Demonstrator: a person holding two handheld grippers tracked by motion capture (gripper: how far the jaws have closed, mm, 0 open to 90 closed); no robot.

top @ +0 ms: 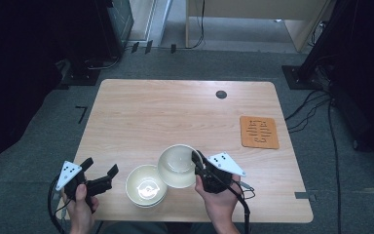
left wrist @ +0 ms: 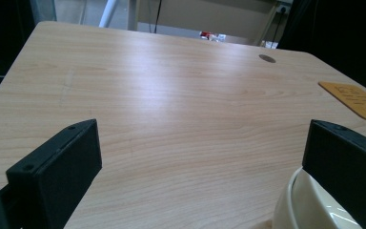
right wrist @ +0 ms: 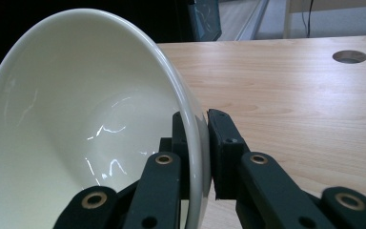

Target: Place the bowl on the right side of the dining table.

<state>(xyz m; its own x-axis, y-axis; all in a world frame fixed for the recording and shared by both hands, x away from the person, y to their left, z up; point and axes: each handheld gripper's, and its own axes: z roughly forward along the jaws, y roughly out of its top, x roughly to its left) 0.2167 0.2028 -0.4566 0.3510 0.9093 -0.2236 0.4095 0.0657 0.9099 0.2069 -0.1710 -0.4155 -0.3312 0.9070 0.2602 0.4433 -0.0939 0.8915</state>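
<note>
The right gripper (top: 196, 158) clamps the rim of a tilted bowl (top: 177, 165), held just right of the bowl stack (top: 146, 192) near the table's (top: 175, 112) front edge. The left gripper (top: 100, 171), jaws wide and empty, sits left of the stack.

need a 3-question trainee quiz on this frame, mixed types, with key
1. True or false: the right tool is shut on the rim of the tilted bowl.
2. What lies on the table at its far right?
A. an orange mat
B. a spoon
C. a cup
3. Fill in: the left tool is ____, with nothing between its jaws.

Key: 1 true; 2 A, the mat; 3 open. A second bowl sits flat on the table beside the tilted one.
</note>
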